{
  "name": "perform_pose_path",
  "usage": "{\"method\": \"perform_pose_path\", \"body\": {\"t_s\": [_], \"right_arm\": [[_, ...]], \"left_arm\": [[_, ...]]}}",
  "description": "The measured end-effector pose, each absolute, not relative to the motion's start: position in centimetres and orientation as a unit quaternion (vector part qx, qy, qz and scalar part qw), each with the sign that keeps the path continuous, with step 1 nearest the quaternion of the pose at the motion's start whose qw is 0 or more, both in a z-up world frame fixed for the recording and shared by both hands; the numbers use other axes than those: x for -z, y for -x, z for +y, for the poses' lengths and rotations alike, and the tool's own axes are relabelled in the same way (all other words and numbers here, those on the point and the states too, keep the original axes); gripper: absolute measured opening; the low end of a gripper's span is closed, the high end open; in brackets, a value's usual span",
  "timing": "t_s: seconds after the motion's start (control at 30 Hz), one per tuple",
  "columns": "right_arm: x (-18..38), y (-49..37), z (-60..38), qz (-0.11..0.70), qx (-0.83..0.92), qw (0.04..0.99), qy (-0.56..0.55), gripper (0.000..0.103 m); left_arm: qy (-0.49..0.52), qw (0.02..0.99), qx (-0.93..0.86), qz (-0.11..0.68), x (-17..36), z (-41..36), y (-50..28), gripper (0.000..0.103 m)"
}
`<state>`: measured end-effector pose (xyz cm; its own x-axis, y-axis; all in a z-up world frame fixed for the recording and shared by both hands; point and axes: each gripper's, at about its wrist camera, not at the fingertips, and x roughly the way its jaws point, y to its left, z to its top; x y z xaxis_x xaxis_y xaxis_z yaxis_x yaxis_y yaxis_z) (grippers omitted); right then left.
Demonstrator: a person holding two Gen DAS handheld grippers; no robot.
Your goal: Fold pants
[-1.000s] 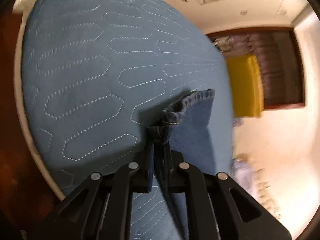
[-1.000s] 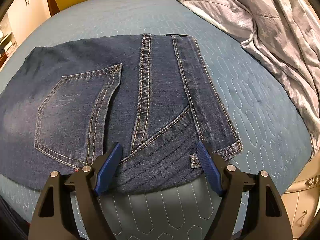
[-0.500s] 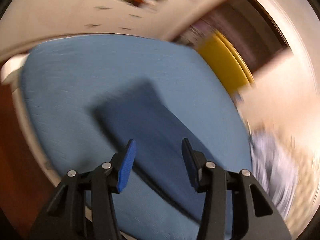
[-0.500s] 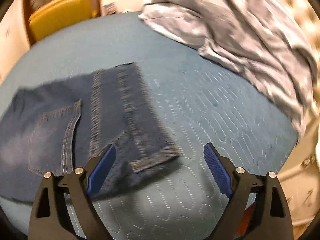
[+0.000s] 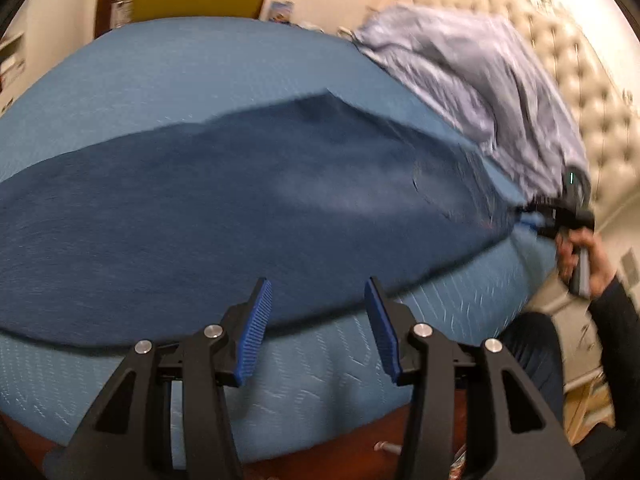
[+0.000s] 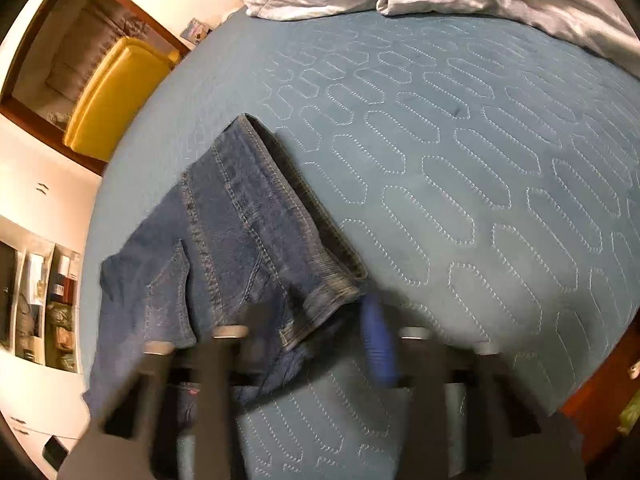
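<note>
Dark blue jeans (image 5: 240, 208) lie flat across the blue quilted bed cover (image 5: 200, 72). My left gripper (image 5: 319, 332) hovers open over the near edge of the jeans, with nothing held between its blue pads. In the right wrist view the waistband end of the jeans (image 6: 240, 248) is bunched up, and its corner sits between the blurred fingers of my right gripper (image 6: 320, 340). Those jaws are closing on it; the blur hides whether the pads press. From the left wrist view, a hand (image 5: 580, 252) holds the right gripper (image 5: 560, 216) at the far right end of the jeans.
A crumpled grey duvet (image 5: 480, 80) lies at the head of the bed, against a tufted cream headboard (image 5: 592, 100). A yellow chair (image 6: 116, 92) stands beyond the far side of the bed. Shelves (image 6: 44, 300) line the wall at left. The wooden bed frame (image 5: 340, 452) runs below the cover.
My left gripper let go of the leg hem, opened, rolled and swung round to face the jeans from the bed's side. My right gripper shifted to the waistband corner and its jaws narrowed.
</note>
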<state>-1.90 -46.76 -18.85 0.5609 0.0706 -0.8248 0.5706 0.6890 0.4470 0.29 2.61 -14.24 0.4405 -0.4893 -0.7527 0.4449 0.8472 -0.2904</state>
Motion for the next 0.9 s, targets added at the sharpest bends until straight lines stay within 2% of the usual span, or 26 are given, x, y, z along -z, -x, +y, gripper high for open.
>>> {"method": "perform_pose_path", "body": {"t_s": [0.1, 0.2, 0.43, 0.57, 0.63, 0.7, 0.77, 0.83, 0.87, 0.9], "right_arm": [[17.1, 0.6, -46.8, 0.432, 0.144, 0.827, -0.329, 0.015], [14.0, -0.9, -45.8, 0.413, 0.131, 0.859, -0.272, 0.014], [18.8, 0.3, -47.0, 0.451, 0.149, 0.824, -0.308, 0.013], [19.0, 0.5, -46.7, 0.449, 0.162, 0.832, -0.282, 0.007], [18.9, 0.6, -46.1, 0.454, 0.182, 0.834, -0.256, 0.020], [18.3, 1.3, -45.8, 0.454, 0.220, 0.832, -0.231, 0.062], [17.2, 2.4, -45.1, 0.442, 0.266, 0.834, -0.194, 0.075], [15.4, 3.7, -43.4, 0.423, 0.296, 0.843, -0.151, 0.079], [14.8, 4.1, -42.5, 0.419, 0.301, 0.846, -0.136, 0.086], [14.1, 4.5, -40.7, 0.412, 0.292, 0.856, -0.107, 0.088]], "left_arm": [[0.033, 0.841, 0.274, 0.466, 15.0, 1.7, -0.2, 0.049], [0.035, 0.839, 0.272, 0.471, 15.3, 2.3, 0.4, 0.049], [0.071, 0.839, 0.270, 0.466, 14.8, 2.1, 0.2, 0.049], [0.089, 0.849, 0.247, 0.459, 14.6, 3.9, 0.1, 0.049], [0.100, 0.855, 0.228, 0.455, 14.5, 4.9, 0.0, 0.047], [0.110, 0.861, 0.213, 0.448, 14.4, 5.8, -0.1, 0.047], [0.104, 0.864, 0.190, 0.455, 14.5, 6.6, -0.4, 0.037], [0.083, 0.871, 0.163, 0.455, 14.8, 6.9, -0.8, 0.037], [0.071, 0.873, 0.152, 0.458, 14.9, 6.9, -1.0, 0.037], [0.056, 0.874, 0.136, 0.464, 15.1, 6.8, -1.3, 0.037]]}}
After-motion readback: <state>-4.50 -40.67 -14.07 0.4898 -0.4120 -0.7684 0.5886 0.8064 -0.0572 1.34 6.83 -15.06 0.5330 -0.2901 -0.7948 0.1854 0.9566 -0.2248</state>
